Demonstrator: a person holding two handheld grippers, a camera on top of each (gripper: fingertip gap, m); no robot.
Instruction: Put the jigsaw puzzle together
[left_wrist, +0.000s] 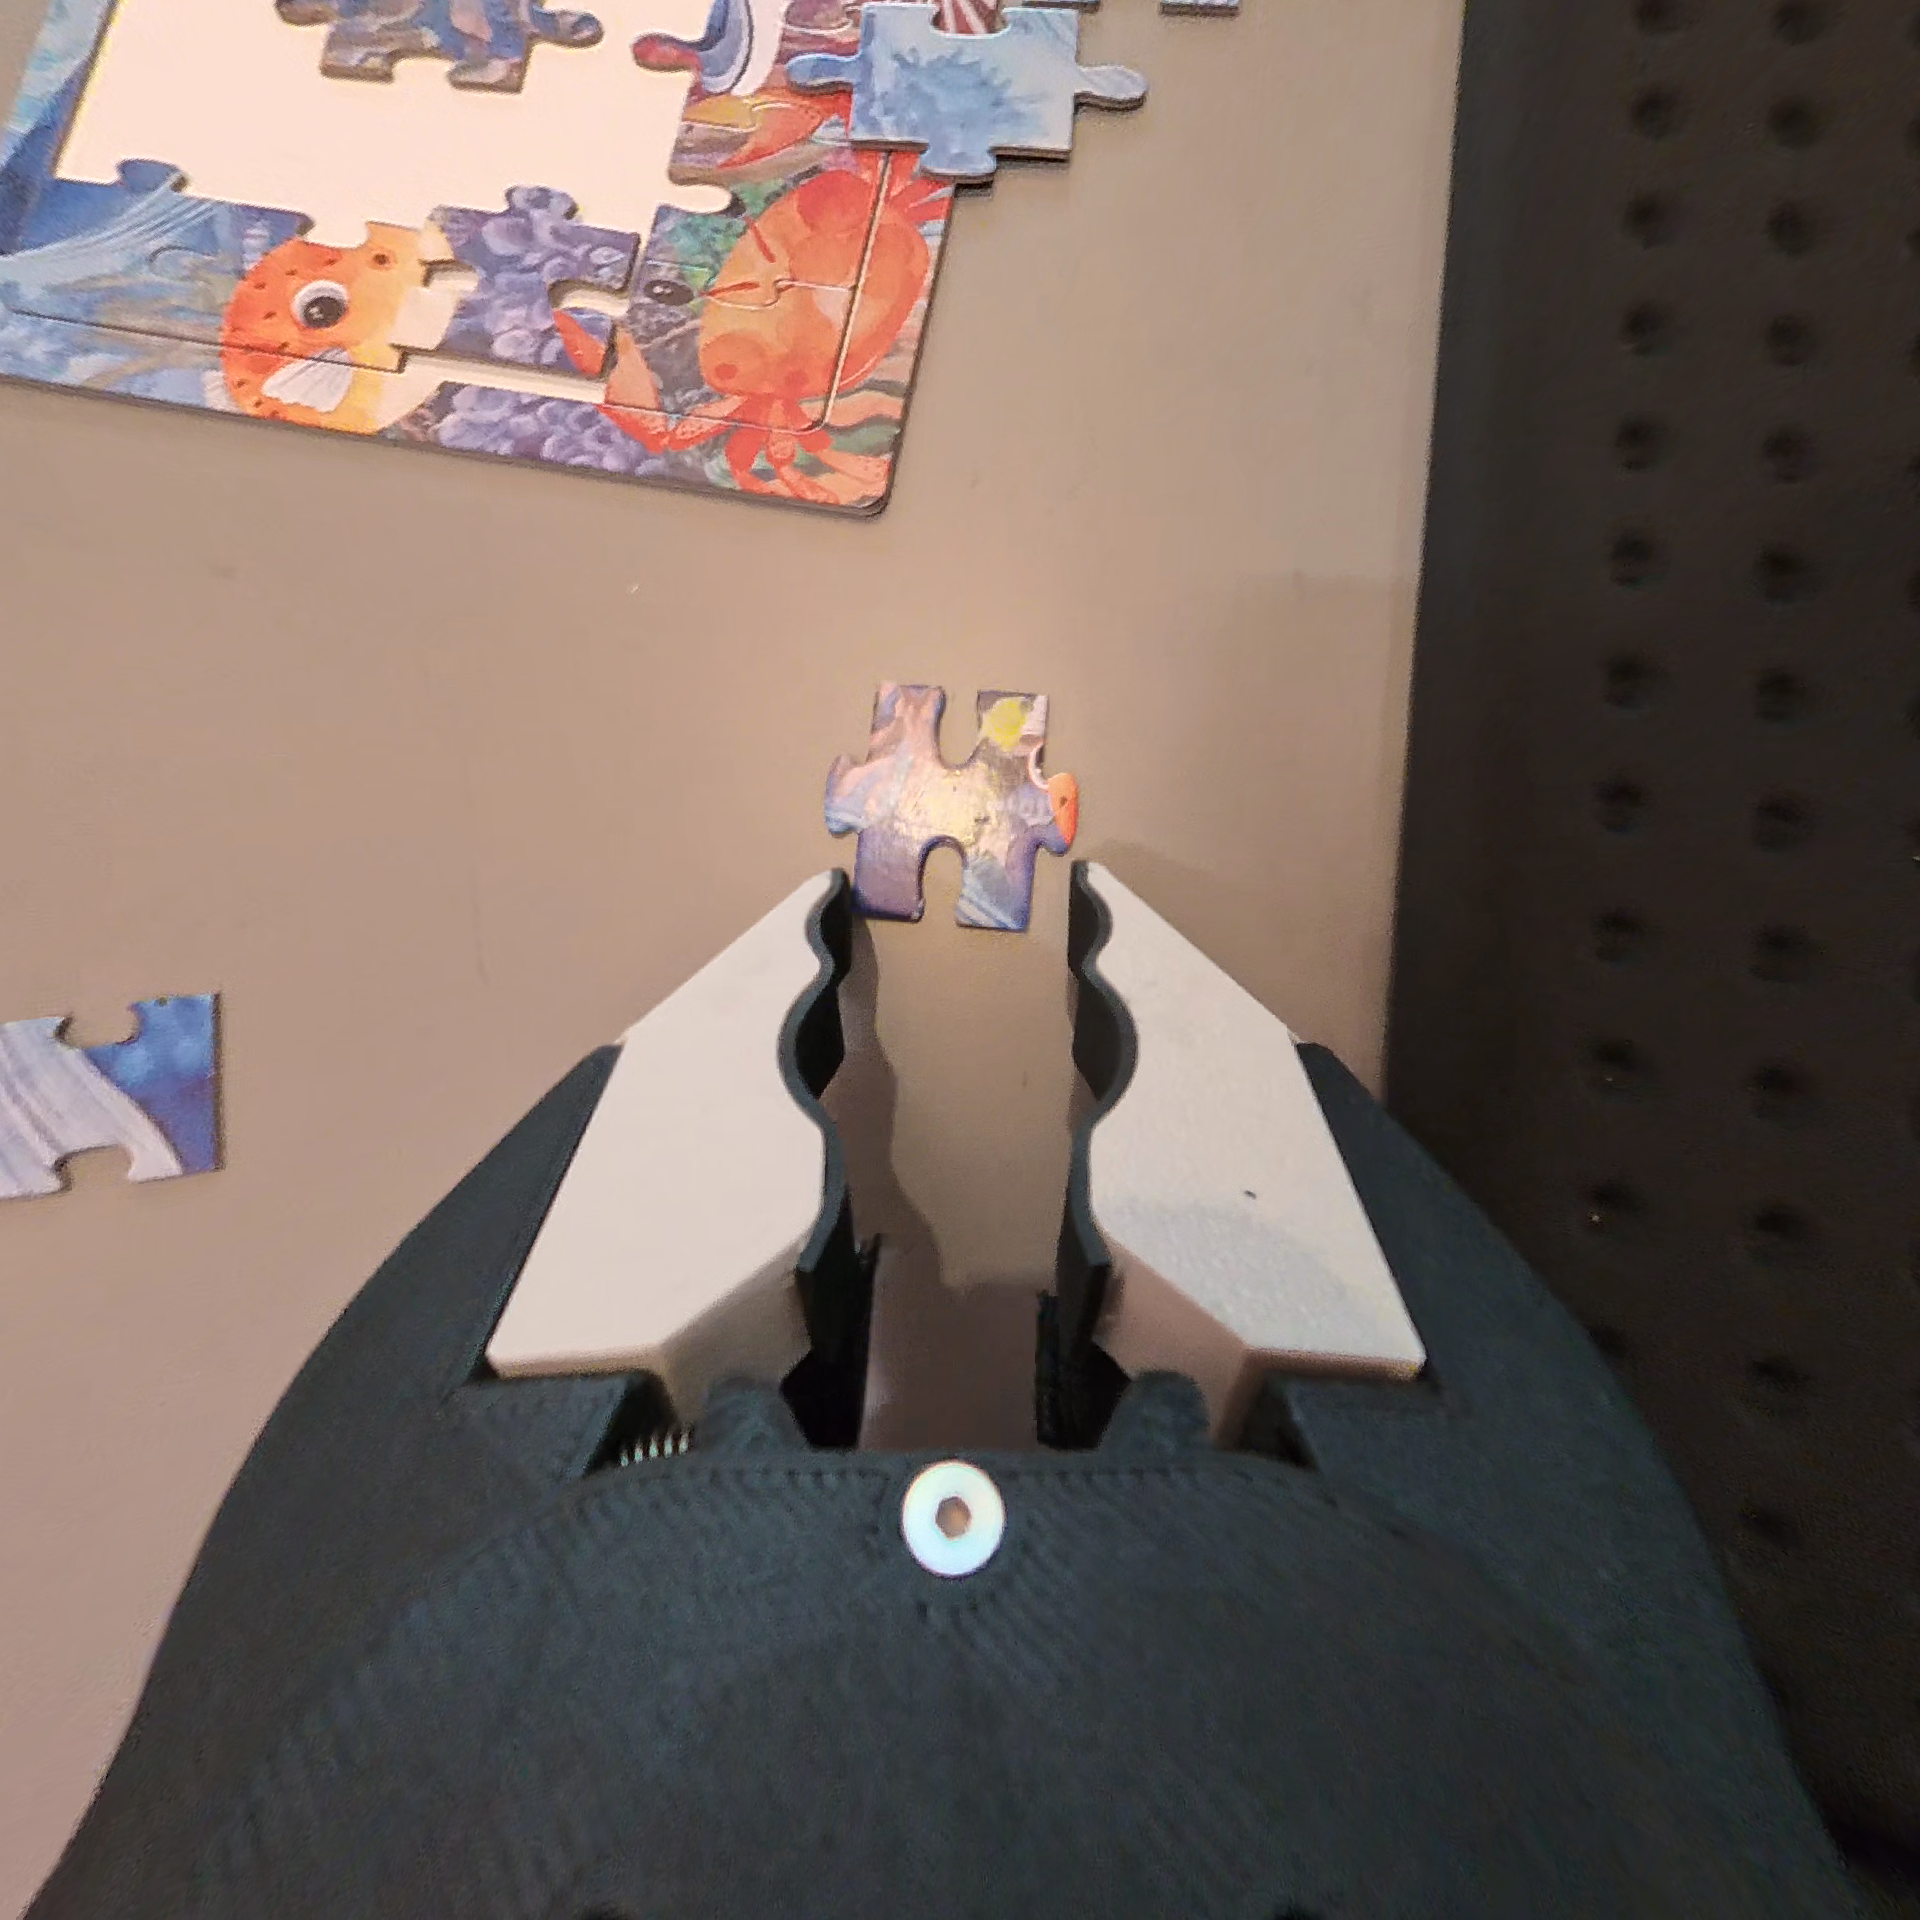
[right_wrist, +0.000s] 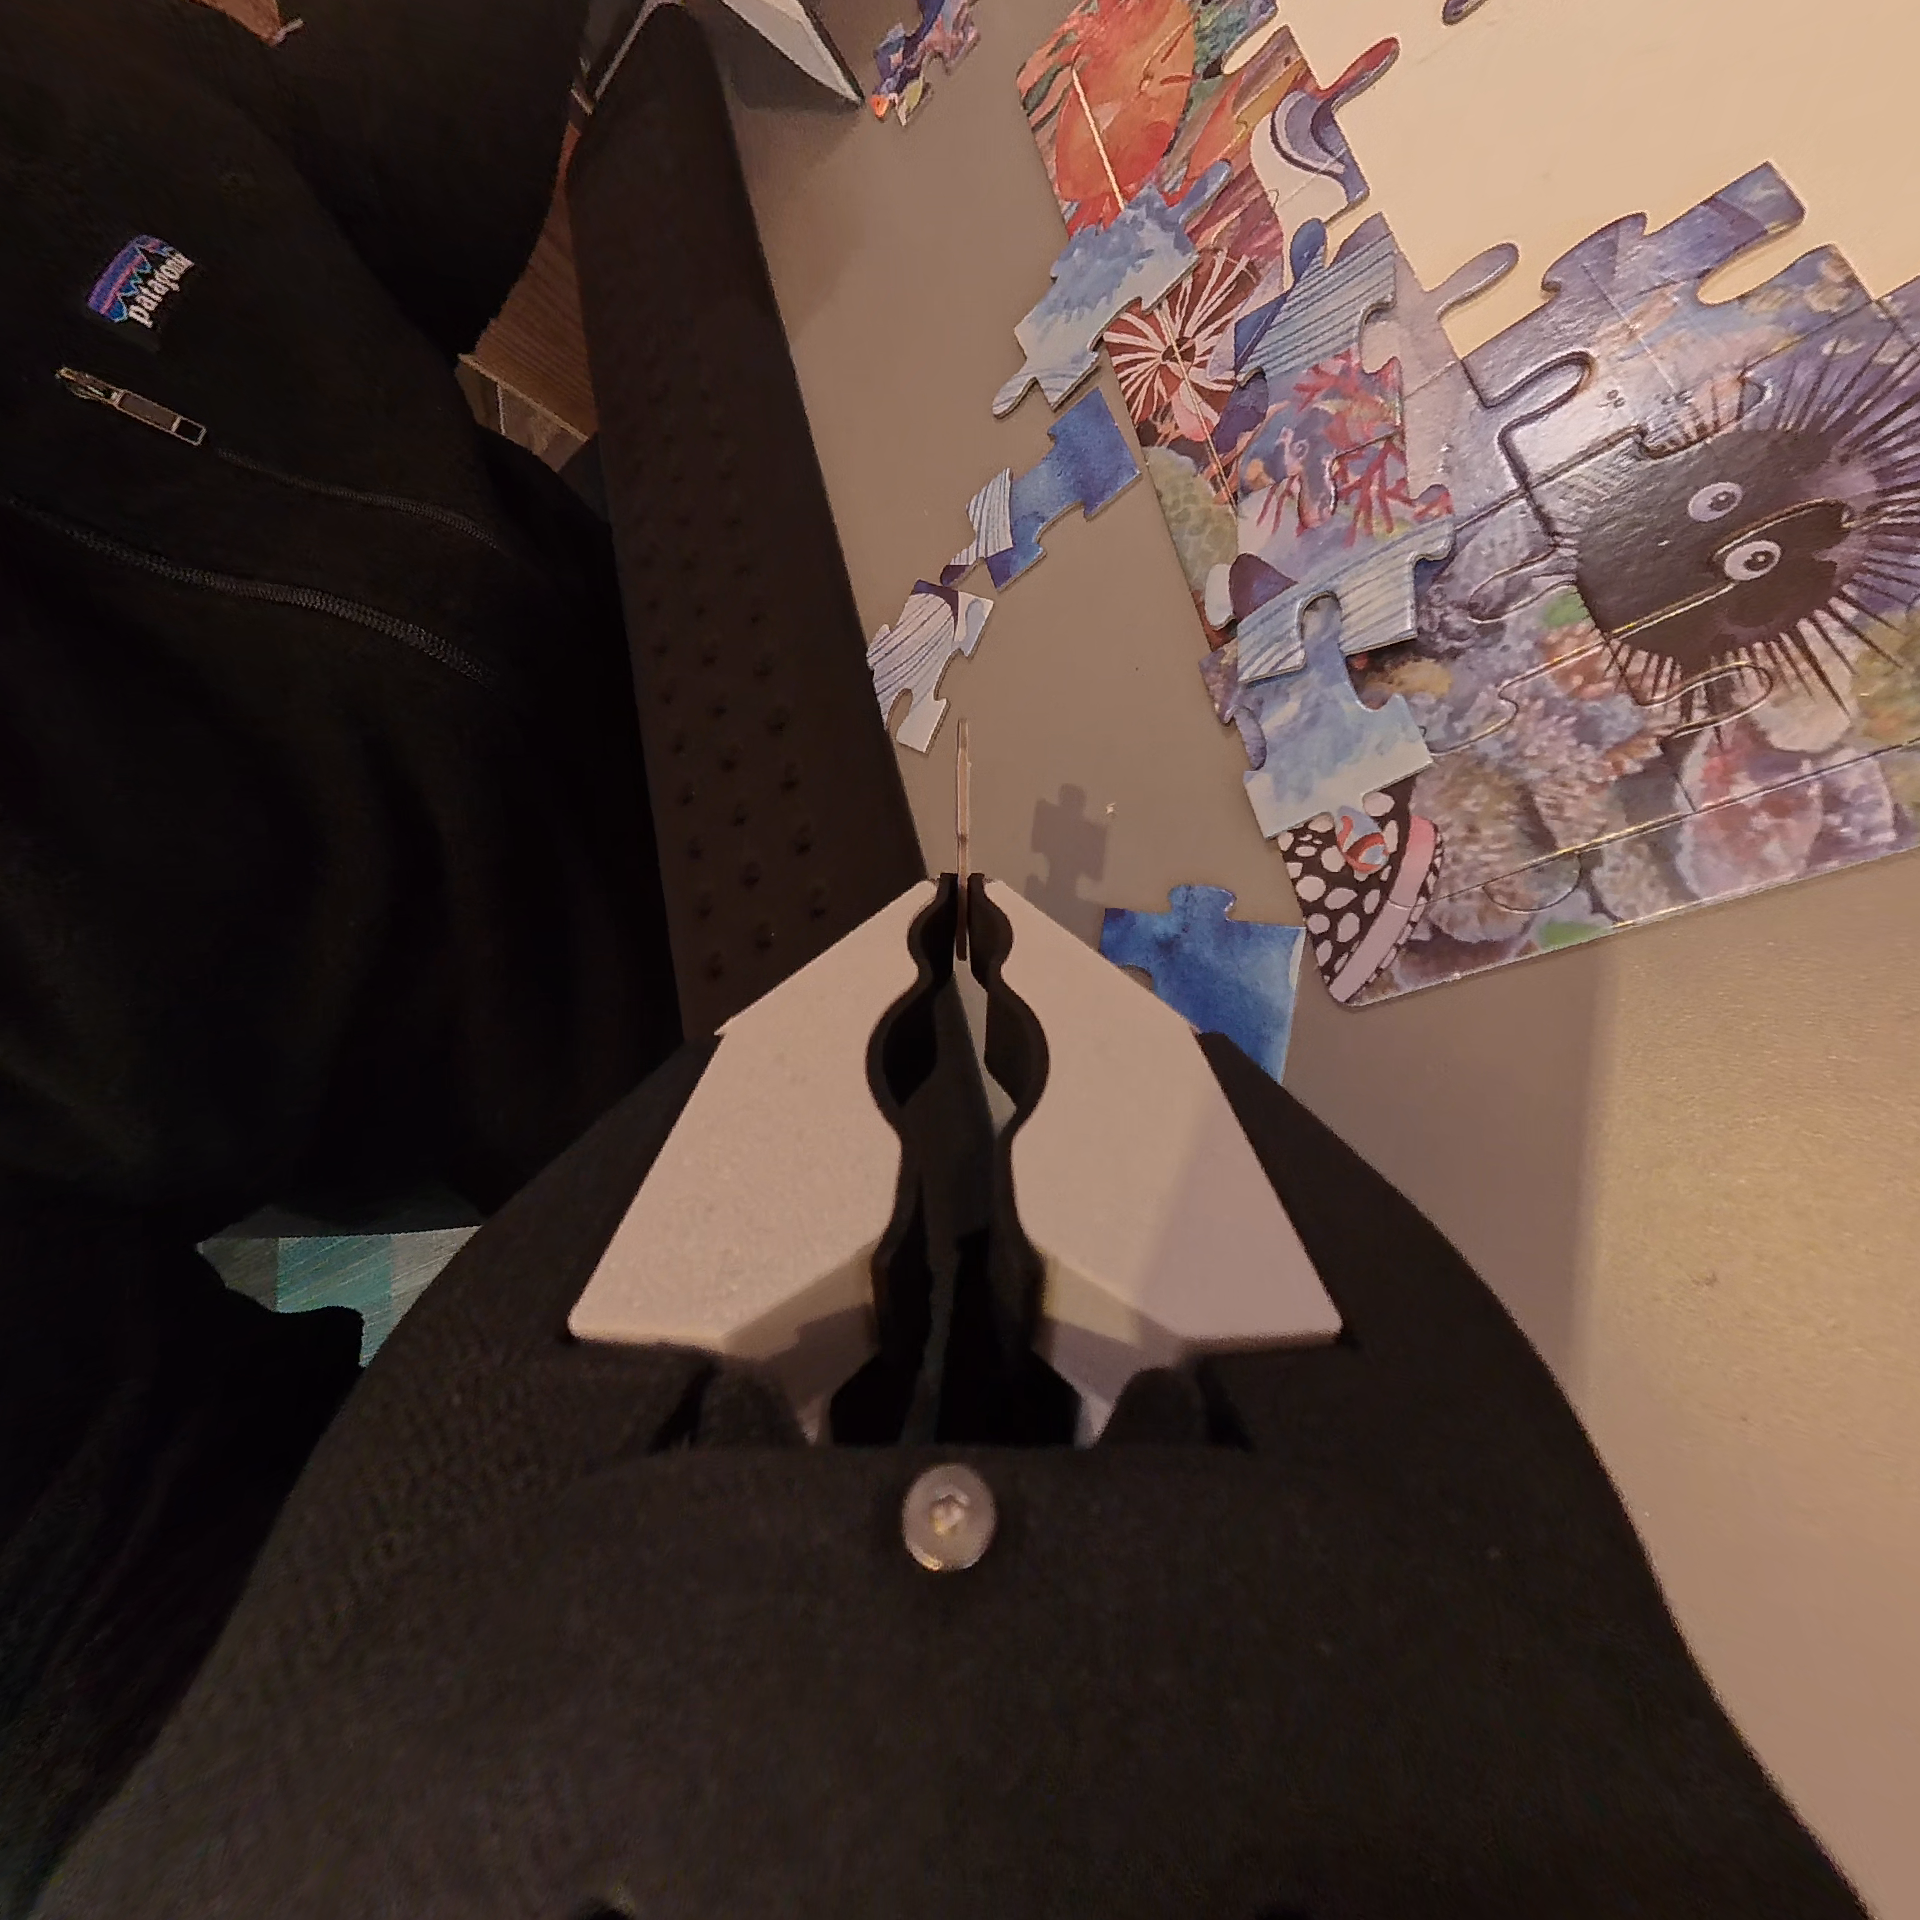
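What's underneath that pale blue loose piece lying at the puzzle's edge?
The pale blue piece rests on the puzzle board edge, overlapping fitted pieces with orange artwork; one knob overhangs the grey table. The picture directly beneath it is covered.

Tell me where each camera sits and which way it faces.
Left wrist view: on the open left gripper, looking down at the table, toward a purple piece and the puzzle board; no body shows.
Right wrist view: on the right gripper, shut on an edge-on piece, facing along the table edge; a dark jacket shows.
Shared: puzzle board, purple piece.
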